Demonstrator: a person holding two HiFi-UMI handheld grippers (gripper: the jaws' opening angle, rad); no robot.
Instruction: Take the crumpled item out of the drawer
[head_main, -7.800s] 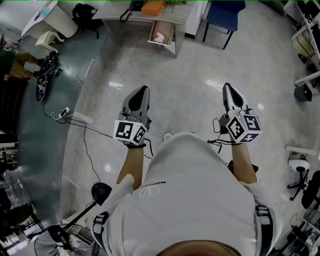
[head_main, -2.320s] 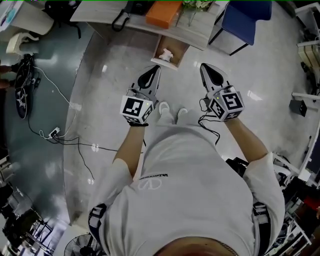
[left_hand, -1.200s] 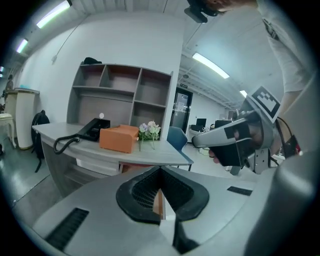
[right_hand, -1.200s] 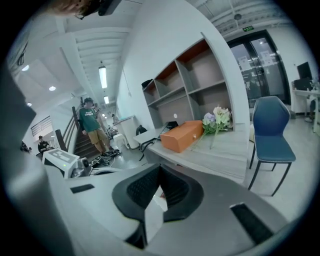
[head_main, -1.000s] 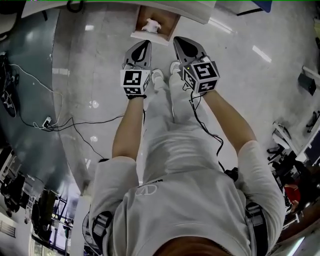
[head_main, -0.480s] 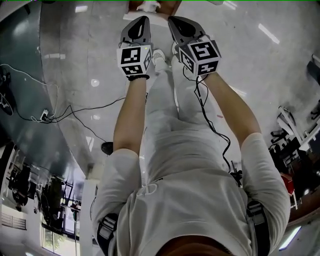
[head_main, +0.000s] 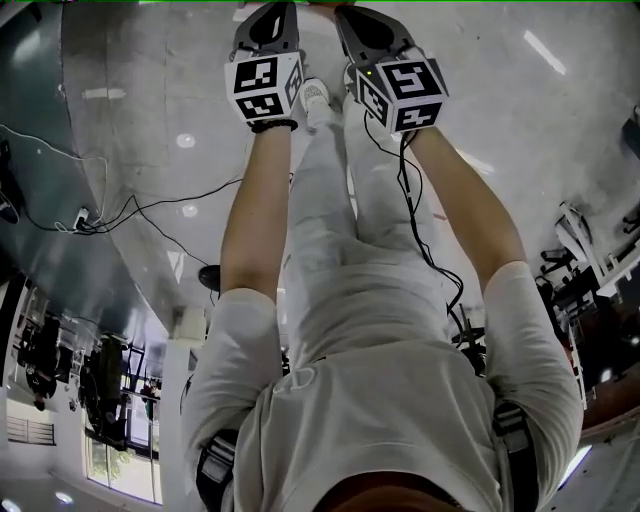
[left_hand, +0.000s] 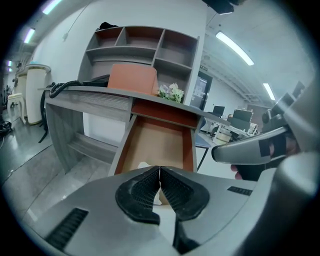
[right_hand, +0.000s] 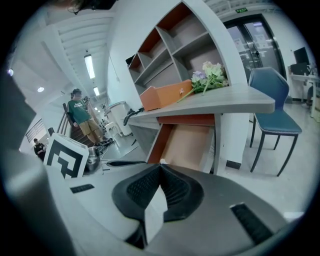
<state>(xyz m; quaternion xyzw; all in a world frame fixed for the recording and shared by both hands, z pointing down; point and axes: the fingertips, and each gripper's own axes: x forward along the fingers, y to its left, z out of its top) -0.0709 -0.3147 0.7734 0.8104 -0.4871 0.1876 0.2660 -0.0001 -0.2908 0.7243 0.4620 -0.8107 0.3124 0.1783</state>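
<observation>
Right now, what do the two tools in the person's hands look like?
Both are smooth grey shells that narrow to a point, with black ribbed pads inside. The left tool and right tool each carry a white cube printed with black square patterns. A thin black cable trails from the right one. The person wears a white short-sleeved shirt.

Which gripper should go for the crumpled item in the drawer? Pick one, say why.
Left, probably. The white crumpled item shows just beyond the shut left gripper, at the near end of the open drawer. From the right gripper, also shut, only a sliver shows. Either must open first.
</observation>
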